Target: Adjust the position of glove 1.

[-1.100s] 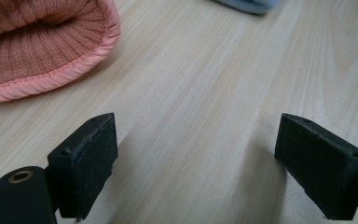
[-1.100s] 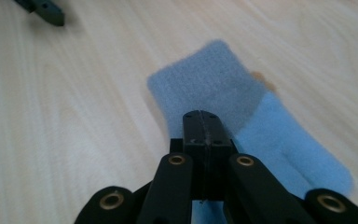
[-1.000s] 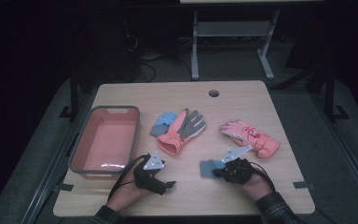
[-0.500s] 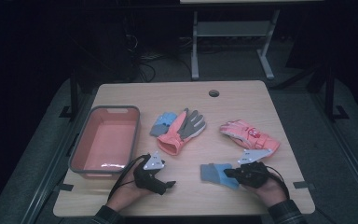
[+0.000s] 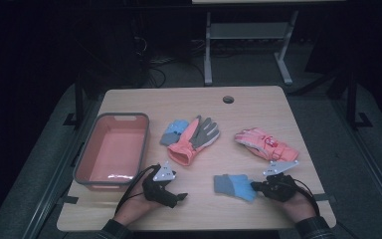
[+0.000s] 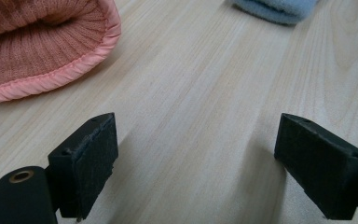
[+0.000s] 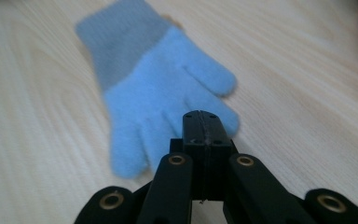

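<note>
Dim high view; blurred blue glove [image 7: 158,93].

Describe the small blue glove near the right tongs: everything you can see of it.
The blue glove is small and fuzzy, knit-looking, light blue with a grey-blue ribbed cuff. It lies flat on the wooden table near the front edge, cuff pointing toward the left tongs' side, fingers toward the right tongs. Those jaws are pressed together at its fingertips, seemingly pinching a finger. The gripper view blurs it slightly. No other glove touches it.
</note>
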`<state>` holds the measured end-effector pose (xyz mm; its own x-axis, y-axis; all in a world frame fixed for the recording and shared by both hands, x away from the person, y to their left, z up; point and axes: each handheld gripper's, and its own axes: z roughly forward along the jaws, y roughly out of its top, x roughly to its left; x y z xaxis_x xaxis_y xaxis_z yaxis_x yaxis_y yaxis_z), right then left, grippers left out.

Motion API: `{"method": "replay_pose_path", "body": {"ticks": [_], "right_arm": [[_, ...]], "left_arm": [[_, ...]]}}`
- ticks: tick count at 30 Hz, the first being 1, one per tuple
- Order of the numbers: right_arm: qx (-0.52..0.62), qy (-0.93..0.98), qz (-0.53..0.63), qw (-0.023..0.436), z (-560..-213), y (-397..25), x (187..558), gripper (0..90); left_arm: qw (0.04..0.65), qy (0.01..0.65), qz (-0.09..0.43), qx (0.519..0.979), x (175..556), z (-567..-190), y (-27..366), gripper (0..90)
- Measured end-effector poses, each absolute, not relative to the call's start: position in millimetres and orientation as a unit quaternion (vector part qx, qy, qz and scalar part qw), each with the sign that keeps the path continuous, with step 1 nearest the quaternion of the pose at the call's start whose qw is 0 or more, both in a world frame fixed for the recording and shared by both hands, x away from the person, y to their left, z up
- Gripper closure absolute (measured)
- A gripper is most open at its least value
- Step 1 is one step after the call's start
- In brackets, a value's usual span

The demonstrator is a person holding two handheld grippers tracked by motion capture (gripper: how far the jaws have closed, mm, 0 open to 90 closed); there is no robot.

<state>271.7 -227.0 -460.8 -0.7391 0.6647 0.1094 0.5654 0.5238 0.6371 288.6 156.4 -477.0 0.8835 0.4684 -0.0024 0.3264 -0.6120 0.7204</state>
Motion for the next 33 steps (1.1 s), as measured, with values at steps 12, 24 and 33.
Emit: {"method": "replay_pose_path", "body": {"ticks": [12,24,33], "right_arm": [[0.348,0.867,0.348,0.081,-465,-212,309,90.0],[0.343,0.862,0.364,0.085,-468,-197,333,90.0],[0.352,0.853,0.375,0.092,-462,-203,327,78.8]], "left_arm": [[0.38,0.225,0.092,0.892,289,-477,156,12.6],[0.379,0.231,0.096,0.891,289,-477,155,12.4],[0.379,0.234,0.098,0.89,288,-477,154,12.4]]}}
